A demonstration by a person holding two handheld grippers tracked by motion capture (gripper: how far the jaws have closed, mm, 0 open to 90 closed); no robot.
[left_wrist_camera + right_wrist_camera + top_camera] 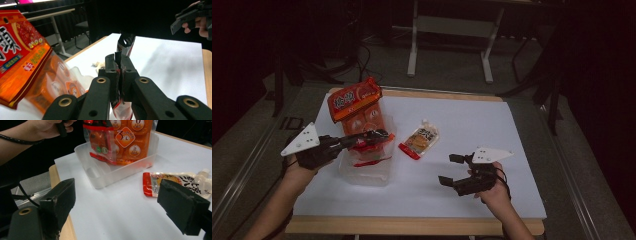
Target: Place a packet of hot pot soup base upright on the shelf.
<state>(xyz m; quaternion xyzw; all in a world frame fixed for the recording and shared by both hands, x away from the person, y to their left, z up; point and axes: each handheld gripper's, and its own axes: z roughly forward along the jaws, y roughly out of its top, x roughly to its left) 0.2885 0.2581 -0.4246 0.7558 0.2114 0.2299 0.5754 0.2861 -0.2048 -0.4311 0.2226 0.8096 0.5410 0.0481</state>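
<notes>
My left gripper (381,134) is shut on the top edge of a red snack packet (371,150), which hangs into a clear plastic bin (362,177). In the left gripper view the jaws (118,60) pinch the packet (126,42) flat between them. The right gripper view has the red packet (102,143) dangling inside the bin (100,176), in front of orange multipacks (133,137). My right gripper (450,170) stands open over the white mat, its fingers (61,195) wide apart with nothing between them. A pale spouted pouch (420,140) lies flat right of the bin.
Orange multipacks (357,102) stand tall at the bin's far end and lean over its rim. The white mat (472,120) covers a wooden table whose front edge (412,226) is near my forearms. Table legs and dark floor lie beyond.
</notes>
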